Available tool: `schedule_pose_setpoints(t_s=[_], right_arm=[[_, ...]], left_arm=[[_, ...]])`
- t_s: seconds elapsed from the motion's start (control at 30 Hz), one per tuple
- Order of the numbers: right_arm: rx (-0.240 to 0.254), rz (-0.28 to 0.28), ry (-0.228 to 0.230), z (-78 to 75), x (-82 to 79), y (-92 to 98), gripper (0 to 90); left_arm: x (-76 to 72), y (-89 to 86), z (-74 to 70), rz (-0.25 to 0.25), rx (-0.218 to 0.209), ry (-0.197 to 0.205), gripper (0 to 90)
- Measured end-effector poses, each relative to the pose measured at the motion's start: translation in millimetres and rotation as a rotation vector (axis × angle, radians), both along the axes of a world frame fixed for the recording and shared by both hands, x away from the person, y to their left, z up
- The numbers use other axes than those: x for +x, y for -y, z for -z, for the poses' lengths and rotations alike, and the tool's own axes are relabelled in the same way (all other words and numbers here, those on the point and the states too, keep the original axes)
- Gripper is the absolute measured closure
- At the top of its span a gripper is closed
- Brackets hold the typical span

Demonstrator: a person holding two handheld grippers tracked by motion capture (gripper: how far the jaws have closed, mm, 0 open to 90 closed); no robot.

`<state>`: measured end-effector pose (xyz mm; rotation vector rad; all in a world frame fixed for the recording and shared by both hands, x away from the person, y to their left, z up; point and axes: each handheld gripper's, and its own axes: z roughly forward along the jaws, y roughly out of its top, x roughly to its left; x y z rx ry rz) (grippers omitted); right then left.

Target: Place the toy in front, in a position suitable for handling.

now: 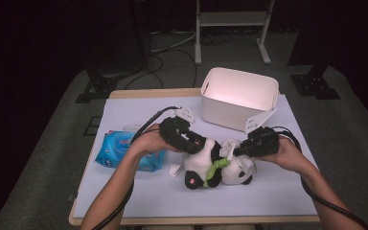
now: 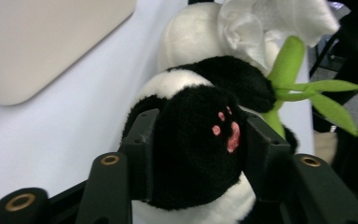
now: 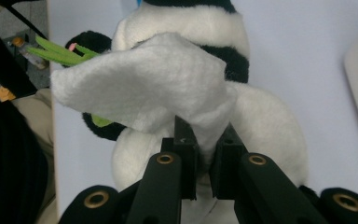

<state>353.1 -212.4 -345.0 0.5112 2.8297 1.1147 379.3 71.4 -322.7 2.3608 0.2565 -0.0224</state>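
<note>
The left tongs [image 2: 196, 144] clamp the black paw of the plush panda [image 1: 215, 165], anchoring it on the desk [image 1: 139, 196]. Just beyond them, the right tongs [image 3: 204, 154] pinch a white wipe [image 3: 144, 88] against the panda's body, presumably for cleaning.

One plush panda [image 1: 211, 165], one white tissue [image 1: 228, 147], one white bin [image 1: 237, 98], one blue wipes pack [image 1: 120, 149], two tools.

Bare table [image 1: 172, 201] near the person; white bin [image 1: 237, 98] behind, wipes pack [image 1: 120, 149] left of plush panda [image 1: 211, 165].
</note>
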Motion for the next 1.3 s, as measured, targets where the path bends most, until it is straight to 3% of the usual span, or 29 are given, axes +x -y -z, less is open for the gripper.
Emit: schedule_pose_setpoints(t_s=[0.07,0.13,0.2,0.4,0.5,0.6,0.87,0.97,1.07,1.17,1.3], right_arm=[[-0.013,-0.011,0.009,-0.8,-5.9,-1.6,82.5],[-0.024,-0.016,0.015,-1.3,-12.6,-2.8,82.4],[-0.031,-0.021,0.028,-1.4,-17.3,-2.9,82.3],[-0.025,-0.031,0.032,-0.1,-26.2,-3.0,82.4],[-0.032,-0.037,0.039,-0.6,-29.5,-3.9,82.3],[-0.032,-0.045,0.031,-0.6,-31.3,-3.6,82.3],[-0.039,-0.05,0.027,-2.3,-32.5,-4.9,82.1],[-0.057,-0.053,0.035,-6.5,-33.3,-7.2,82.0],[-0.045,-0.056,0.046,-13.9,-31.5,-5.7,81.8],[-0.013,-0.036,0.066,-24.6,-24.3,-2.2,81.8],[-0.03,-0.002,0.074,-29.3,-12.3,-3.3,81.5]], left_arm=[[-5.7,-0.6,-4.1,0.014,-0.003,-0.005,46.4],[-8.9,-2.4,-9.4,0.042,-0.04,-0.011,42.6],[-9.5,-3.9,-15.2,0.04,-0.063,-0.013,41.1],[-8.3,-3.2,-22.2,0.056,-0.07,-0.017,40.4],[-7.4,-4.1,-25.3,0.071,-0.096,-0.017,40.1],[-6.2,-4.3,-26.5,0.06,-0.081,-0.01,40.5],[-9.6,1.7,-14.8,0.069,-0.029,-0.043,43.7],[-9.5,3.3,-9.6,0.072,-0.027,-0.054,44.6],[-10.8,3.4,-4.0,0.077,-0.03,-0.065,44.7],[-13.5,3.5,-3.4,0.091,-0.035,-0.064,44.7],[-17.3,5.4,-4.5,0.104,-0.021,-0.054,44.7]])
